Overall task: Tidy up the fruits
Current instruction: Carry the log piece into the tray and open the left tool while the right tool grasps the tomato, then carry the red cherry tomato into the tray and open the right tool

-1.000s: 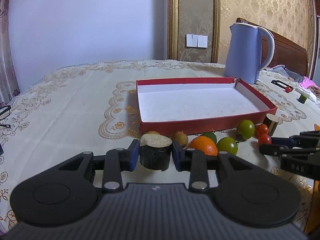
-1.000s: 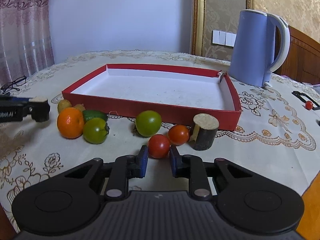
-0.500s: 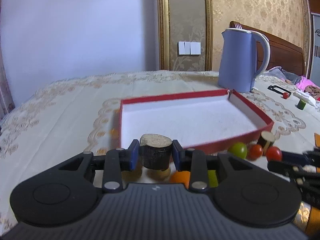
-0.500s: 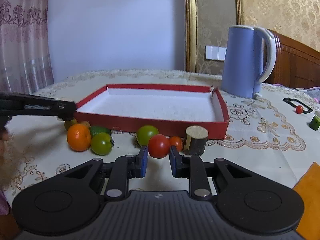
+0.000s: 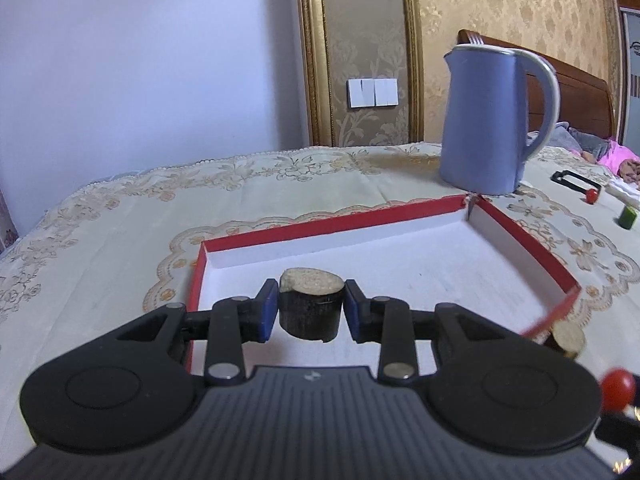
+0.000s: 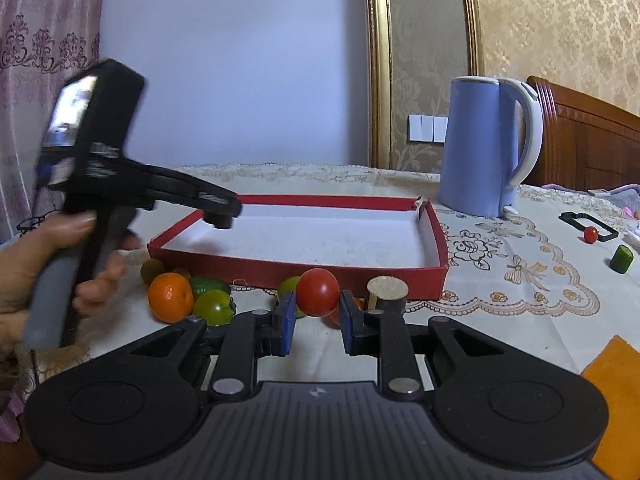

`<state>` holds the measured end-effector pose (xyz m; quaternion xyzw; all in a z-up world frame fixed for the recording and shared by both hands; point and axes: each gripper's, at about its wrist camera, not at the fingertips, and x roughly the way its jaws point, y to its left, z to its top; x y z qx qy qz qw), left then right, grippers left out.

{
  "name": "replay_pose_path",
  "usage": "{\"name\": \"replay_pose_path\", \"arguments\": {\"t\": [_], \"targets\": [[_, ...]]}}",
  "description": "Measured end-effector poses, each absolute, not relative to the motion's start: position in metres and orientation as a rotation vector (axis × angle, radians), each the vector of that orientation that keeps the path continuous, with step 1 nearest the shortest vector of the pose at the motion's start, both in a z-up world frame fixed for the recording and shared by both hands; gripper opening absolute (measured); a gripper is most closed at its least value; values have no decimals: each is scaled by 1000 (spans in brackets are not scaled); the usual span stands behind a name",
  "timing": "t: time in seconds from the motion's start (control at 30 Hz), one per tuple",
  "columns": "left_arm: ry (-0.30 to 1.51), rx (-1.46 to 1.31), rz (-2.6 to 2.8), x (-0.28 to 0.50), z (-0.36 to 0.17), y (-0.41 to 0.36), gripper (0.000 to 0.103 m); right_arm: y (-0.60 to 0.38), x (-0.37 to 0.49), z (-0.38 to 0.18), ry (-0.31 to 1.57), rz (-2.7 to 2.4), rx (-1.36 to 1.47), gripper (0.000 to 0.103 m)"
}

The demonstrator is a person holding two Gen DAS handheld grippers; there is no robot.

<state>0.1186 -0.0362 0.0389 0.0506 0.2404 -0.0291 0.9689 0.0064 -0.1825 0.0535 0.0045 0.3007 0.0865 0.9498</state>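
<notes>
My left gripper [image 5: 311,310] is shut on a dark stub with a pale cut top [image 5: 312,316]. It holds the stub above the near left part of the red tray with a white floor [image 5: 328,222]. The right wrist view shows that left gripper [image 6: 222,216] over the tray [image 6: 280,268]. My right gripper [image 6: 318,304] is shut on a red tomato [image 6: 318,292], raised in front of the tray. On the cloth before the tray lie an orange [image 6: 171,296], a green tomato [image 6: 214,306] and a second stub [image 6: 387,292].
A blue kettle [image 6: 488,148] stands past the tray's far right corner. A black frame with a small red tomato [image 6: 590,234] and a green piece [image 6: 621,259] lie to the right. An orange cloth [image 6: 616,392] is at the near right. A hand [image 6: 40,264] grips the left tool.
The left gripper has carried the stub up from the table and over the tray. The right gripper has lifted the red tomato off the cloth.
</notes>
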Motion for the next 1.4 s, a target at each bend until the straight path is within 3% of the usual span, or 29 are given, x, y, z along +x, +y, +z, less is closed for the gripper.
{"name": "replay_pose_path", "arguments": {"t": [0.67, 0.93, 1.07, 1.17, 1.4], "targets": [[522, 111, -38, 168, 35, -41, 33, -184, 19, 51, 616, 160, 14, 22], [476, 116, -15, 149, 44, -36, 48, -185, 27, 51, 603, 162, 13, 22], [427, 97, 44, 120, 46, -25, 80, -188, 32, 50, 598, 165, 21, 22], [387, 86, 123, 91, 38, -12, 89, -191, 38, 48, 597, 167, 31, 22], [336, 40, 226, 51, 28, 15, 99, -191, 60, 47, 603, 182, 42, 22]]}}
